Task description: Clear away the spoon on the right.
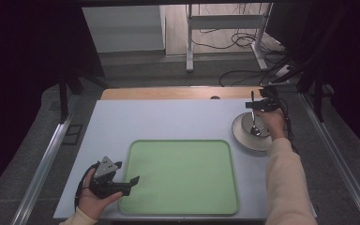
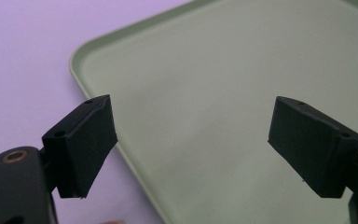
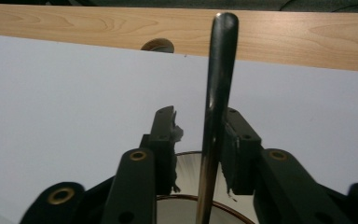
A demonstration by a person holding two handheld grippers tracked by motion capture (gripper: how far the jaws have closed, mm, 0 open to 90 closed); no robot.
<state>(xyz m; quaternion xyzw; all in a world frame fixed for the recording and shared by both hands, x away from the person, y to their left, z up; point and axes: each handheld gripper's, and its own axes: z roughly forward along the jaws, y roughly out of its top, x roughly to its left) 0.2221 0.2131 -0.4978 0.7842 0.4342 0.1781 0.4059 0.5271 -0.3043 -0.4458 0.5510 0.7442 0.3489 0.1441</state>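
The person's left hand [image 1: 93, 197] lay at the near left corner of the desk [image 1: 168, 119], palm up under the left gripper [image 1: 127, 180], which pointed across toward the near left corner of the green tray [image 1: 183, 206]. Its jaws stood wide apart with nothing between them; in the left gripper view one jaw hung over the pale desk surface and the other over the tray floor, with the tray's rounded corner rim running between them.

The right arm, in a cream sleeve [image 1: 286, 183], reached forward along the right edge of the desk. The right hand [image 1: 274, 123] held the right gripper [image 1: 258, 107] over a white bowl [image 1: 243, 138] near the far right corner of the desk. A dark metal spoon [image 3: 216, 107] stood nearly upright between the jaws, handle up, lower end down in the bowl. In the right gripper view one jaw pad lay against the handle and the other stood slightly off it, so whether the grip was firm could not be told.

The tray sat centred toward the near edge, bare. A wooden strip [image 3: 74, 23] ran along the far edge of the desk, with a round hole [image 3: 157, 45] in it. Beyond, cables [image 1: 243, 42] lay on the floor around a metal frame [image 1: 225, 28].
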